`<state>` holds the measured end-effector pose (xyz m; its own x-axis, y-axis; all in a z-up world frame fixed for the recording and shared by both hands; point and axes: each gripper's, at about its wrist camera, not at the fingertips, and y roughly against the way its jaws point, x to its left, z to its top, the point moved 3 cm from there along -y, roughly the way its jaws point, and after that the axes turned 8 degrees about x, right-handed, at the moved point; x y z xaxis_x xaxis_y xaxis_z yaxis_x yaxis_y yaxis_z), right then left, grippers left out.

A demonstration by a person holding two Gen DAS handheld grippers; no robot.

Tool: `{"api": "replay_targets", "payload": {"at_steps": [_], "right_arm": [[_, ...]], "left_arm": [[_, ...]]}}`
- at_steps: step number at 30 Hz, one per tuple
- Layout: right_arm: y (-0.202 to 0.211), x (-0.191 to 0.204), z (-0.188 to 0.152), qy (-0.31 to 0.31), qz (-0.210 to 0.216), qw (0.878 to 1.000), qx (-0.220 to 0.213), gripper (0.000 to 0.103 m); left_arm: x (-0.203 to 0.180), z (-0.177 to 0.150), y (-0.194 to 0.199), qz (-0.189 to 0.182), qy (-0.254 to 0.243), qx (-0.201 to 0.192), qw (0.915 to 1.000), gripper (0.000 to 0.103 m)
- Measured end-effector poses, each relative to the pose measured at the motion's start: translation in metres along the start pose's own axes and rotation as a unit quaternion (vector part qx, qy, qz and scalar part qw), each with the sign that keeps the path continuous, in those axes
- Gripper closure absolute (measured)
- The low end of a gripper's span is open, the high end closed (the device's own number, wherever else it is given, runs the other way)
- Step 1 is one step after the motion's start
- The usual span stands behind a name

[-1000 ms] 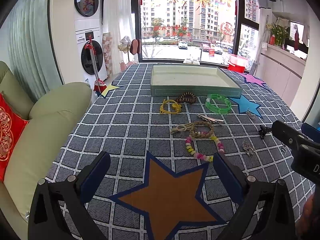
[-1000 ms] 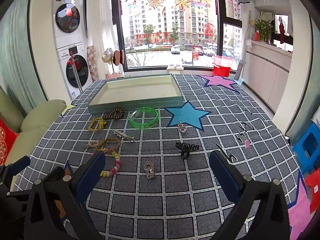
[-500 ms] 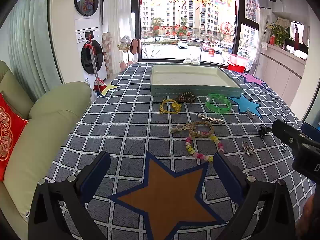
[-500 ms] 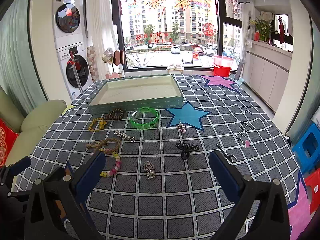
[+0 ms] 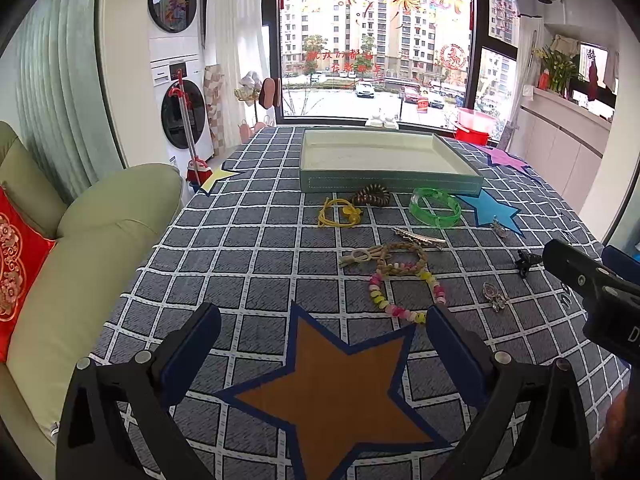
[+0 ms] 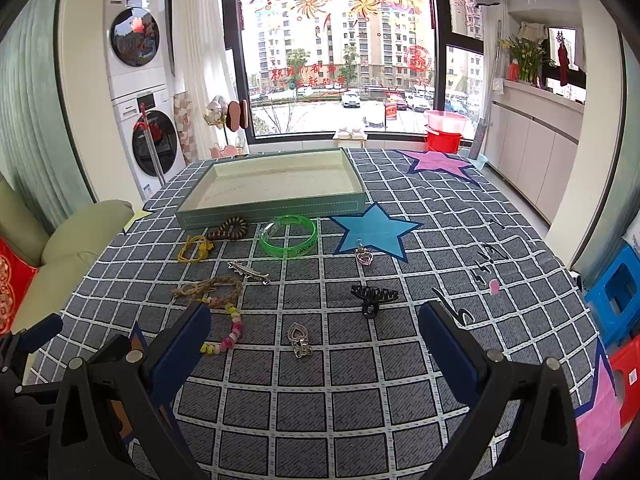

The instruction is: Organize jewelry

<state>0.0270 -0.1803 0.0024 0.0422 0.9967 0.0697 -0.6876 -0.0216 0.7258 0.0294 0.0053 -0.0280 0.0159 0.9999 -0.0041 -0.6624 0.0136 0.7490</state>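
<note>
An empty teal tray stands at the far side of the checked tablecloth. Before it lie a green bangle, a yellow cord bracelet, a brown spiral hair tie, a silver clip, a braided bracelet, a bead bracelet, a black claw clip, and heart pendants. My left gripper and right gripper are open and empty, near the front edge.
A green sofa with a red cushion stands left of the table. Paper stars lie on the cloth: orange, blue, pink. Small hairpins lie at the right. Blue and red stools stand beside the table.
</note>
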Motion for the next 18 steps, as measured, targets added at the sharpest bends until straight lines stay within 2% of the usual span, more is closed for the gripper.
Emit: {"api": "replay_targets", "payload": {"at_steps": [18], "right_arm": [[0.0001,-0.0013,-0.0002,-0.001,0.001,1.000,0.001,0.000]], "left_arm": [[-0.0033,-0.0015,-0.0013,-0.001,0.000,0.001,1.0000,0.000]]}}
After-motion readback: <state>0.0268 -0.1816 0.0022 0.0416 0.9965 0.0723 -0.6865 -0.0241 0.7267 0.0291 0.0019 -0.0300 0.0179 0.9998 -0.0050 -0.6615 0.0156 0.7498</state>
